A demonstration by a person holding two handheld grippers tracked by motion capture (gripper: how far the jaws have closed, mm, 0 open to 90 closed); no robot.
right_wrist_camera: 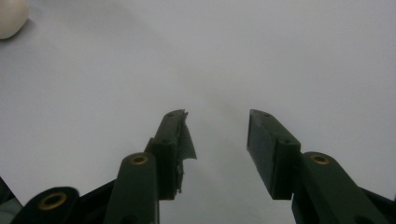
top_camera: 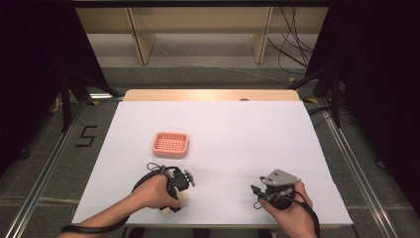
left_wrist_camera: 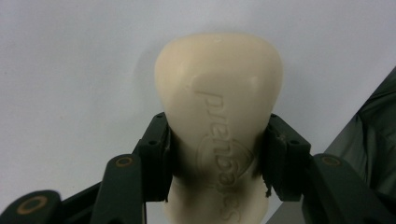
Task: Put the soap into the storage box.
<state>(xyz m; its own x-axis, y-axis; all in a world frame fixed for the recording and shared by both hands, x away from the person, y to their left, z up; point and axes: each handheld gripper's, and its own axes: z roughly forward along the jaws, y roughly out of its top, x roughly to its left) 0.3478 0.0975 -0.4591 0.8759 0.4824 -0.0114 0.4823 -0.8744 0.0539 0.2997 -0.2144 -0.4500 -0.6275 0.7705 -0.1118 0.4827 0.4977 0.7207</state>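
- L gripper [left_wrist_camera: 215, 154] pinching cream soap bar [left_wrist_camera: 218, 116], near front edge of white table [top_camera: 237, 134]
- R gripper [right_wrist_camera: 217, 135] jaws spread, holding nothing
- pink tray [top_camera: 171, 144] nearby, further back

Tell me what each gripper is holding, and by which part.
The left gripper is shut on the cream oval soap bar, its fingers clamping the bar's two long sides near one end. The right gripper is open, holding nothing.

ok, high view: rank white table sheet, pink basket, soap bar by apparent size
1. white table sheet, by far the largest.
2. pink basket.
3. soap bar, smallest as seen, but the left claw and hand cover part of it, so its full size is unsure.
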